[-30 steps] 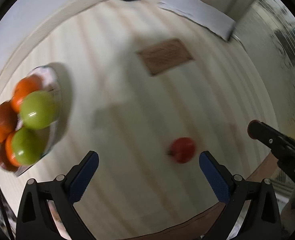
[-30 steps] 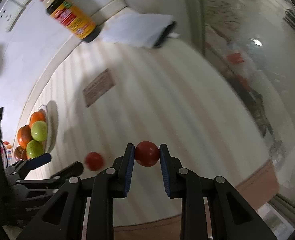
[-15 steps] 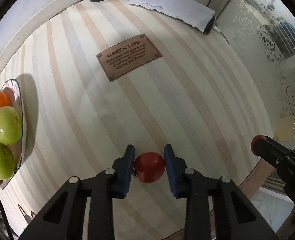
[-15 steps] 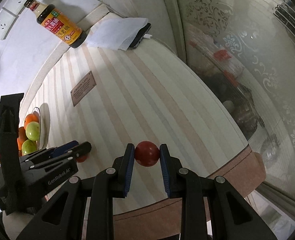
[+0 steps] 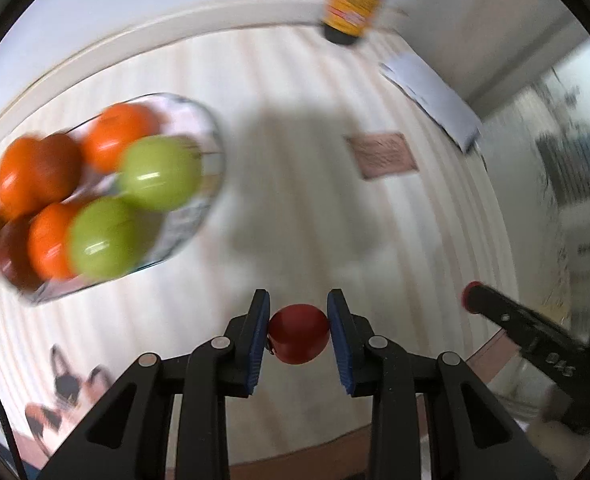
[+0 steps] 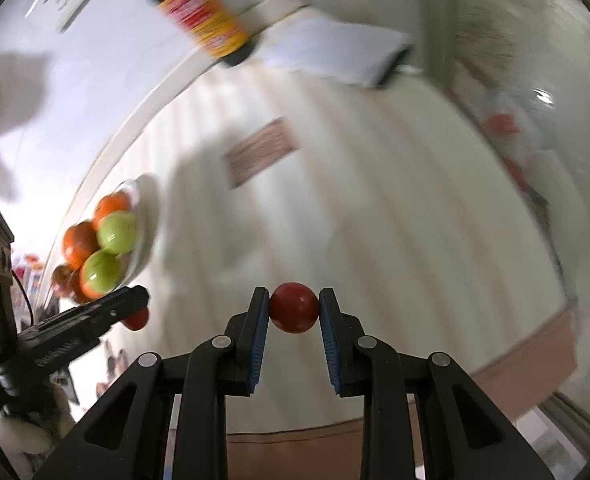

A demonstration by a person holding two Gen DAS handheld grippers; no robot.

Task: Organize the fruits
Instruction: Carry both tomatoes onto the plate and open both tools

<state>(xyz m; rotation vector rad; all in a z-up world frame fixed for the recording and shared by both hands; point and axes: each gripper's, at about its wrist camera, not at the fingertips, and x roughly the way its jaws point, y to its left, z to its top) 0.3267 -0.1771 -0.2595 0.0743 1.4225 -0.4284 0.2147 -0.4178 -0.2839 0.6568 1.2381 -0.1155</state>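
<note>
The striped table (image 5: 303, 200) fills both my views, blurred now where 0.5 s ago it was sharp. The glass plate (image 5: 211, 128) of fruit has swung from the far left edge of my left view toward the upper left middle, so much more of it shows: 2 green apples (image 5: 159, 172) and several oranges (image 5: 115, 136) heaped on it. In my right view the same plate (image 6: 145, 216) sits at the left, larger than before. The sauce bottle (image 6: 203, 20) stands at the table's back edge by the wall, with the white folded cloth (image 6: 335, 54) beside it and the brown plaque (image 6: 261, 152) in the middle of the table.

My left gripper (image 5: 299, 330) is clenched on 1 red tomato (image 5: 299, 334), both blue pads pressing its sides, and it is now lifted off the table rather than resting on it. My right gripper (image 6: 295, 308) stays clamped on a second red tomato (image 6: 295, 307), held above the table as before.
</note>
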